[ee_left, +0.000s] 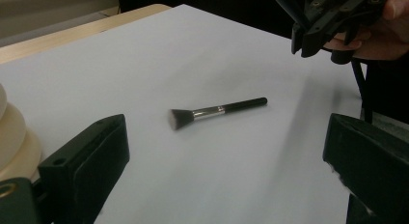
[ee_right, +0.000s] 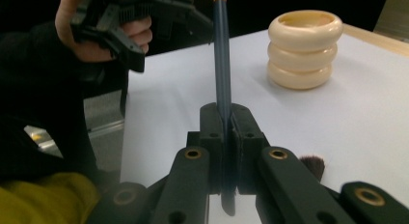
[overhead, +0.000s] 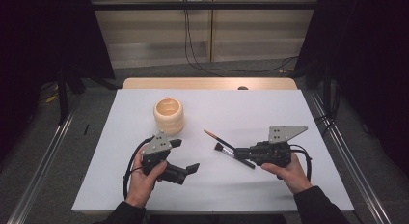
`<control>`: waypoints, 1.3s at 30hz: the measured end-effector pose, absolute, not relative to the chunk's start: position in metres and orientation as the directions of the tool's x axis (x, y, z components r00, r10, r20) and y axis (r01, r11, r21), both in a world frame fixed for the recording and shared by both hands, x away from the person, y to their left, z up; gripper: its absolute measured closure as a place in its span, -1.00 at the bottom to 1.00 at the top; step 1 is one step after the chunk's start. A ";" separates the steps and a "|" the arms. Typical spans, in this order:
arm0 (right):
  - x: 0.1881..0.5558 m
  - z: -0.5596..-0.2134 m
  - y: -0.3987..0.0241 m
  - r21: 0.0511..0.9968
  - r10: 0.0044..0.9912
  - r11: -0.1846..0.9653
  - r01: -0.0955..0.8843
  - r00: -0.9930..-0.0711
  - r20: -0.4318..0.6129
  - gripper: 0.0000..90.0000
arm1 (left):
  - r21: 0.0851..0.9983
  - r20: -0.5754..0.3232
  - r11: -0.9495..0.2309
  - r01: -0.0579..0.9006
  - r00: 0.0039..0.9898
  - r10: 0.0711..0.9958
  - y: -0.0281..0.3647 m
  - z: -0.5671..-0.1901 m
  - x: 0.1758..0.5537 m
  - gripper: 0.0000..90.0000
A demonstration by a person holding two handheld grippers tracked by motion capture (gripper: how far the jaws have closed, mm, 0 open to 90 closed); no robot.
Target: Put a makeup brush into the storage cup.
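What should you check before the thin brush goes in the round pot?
1. Thin brush clamped in the right gripper: ok, the jaws are shut on its dark handle.
2. Pot upright with its mouth free: ok.
3. Way from the brush to the pot clear: ok, bare white table lies between them.
4. Left gripper out of the way: ok, it is open and holds nothing, nearer the person than the pot.
5. Flat makeup brush safe: ok, it lies apart on the table.
6. Whether anything is inside the pot: cannot tell.
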State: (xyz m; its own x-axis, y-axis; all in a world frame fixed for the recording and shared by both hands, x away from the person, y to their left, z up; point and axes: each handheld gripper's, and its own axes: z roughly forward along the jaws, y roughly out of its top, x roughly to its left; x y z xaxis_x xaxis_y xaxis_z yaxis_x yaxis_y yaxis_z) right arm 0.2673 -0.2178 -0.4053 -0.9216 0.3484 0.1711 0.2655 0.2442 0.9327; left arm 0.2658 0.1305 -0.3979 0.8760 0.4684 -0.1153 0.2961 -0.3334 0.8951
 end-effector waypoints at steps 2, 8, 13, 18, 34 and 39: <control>0.267 -0.405 -0.218 0.937 0.354 0.229 0.264 -0.919 0.173 0.89 | 0.897 -0.117 -0.327 0.297 0.874 0.471 0.130 -0.398 0.265 -0.94; 0.266 -0.405 -0.220 0.942 0.354 0.210 0.262 -0.918 0.176 0.89 | 0.908 -0.119 -0.303 0.289 0.872 0.475 0.127 -0.397 0.265 -0.94; 0.266 -0.405 -0.217 0.941 0.341 0.224 0.254 -0.925 0.168 0.89 | 0.918 -0.116 -0.284 0.276 0.873 0.474 0.124 -0.396 0.264 -0.94; 0.264 -0.405 -0.214 0.942 0.328 0.234 0.242 -0.931 0.158 0.89 | 0.926 -0.133 -0.256 0.279 0.872 0.472 0.119 -0.394 0.264 -0.94; 0.264 -0.407 -0.210 0.944 0.311 0.231 0.238 -0.937 0.160 0.89 | 0.932 -0.131 -0.251 0.262 0.888 0.441 0.102 -0.387 0.265 -0.87; 0.264 -0.408 -0.208 0.943 0.305 0.235 0.236 -0.939 0.159 0.89 | 0.937 -0.125 -0.243 0.252 0.890 0.438 0.097 -0.383 0.266 -0.84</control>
State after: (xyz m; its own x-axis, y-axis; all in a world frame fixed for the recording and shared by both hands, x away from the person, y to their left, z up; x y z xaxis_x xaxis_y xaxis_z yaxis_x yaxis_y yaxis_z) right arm 0.2643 -0.2084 -0.4078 -0.9391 0.3047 0.1590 0.2359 0.2348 0.9430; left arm 0.2658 0.0970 -0.3834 0.8901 0.4381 -0.1255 0.2517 -0.2430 0.9368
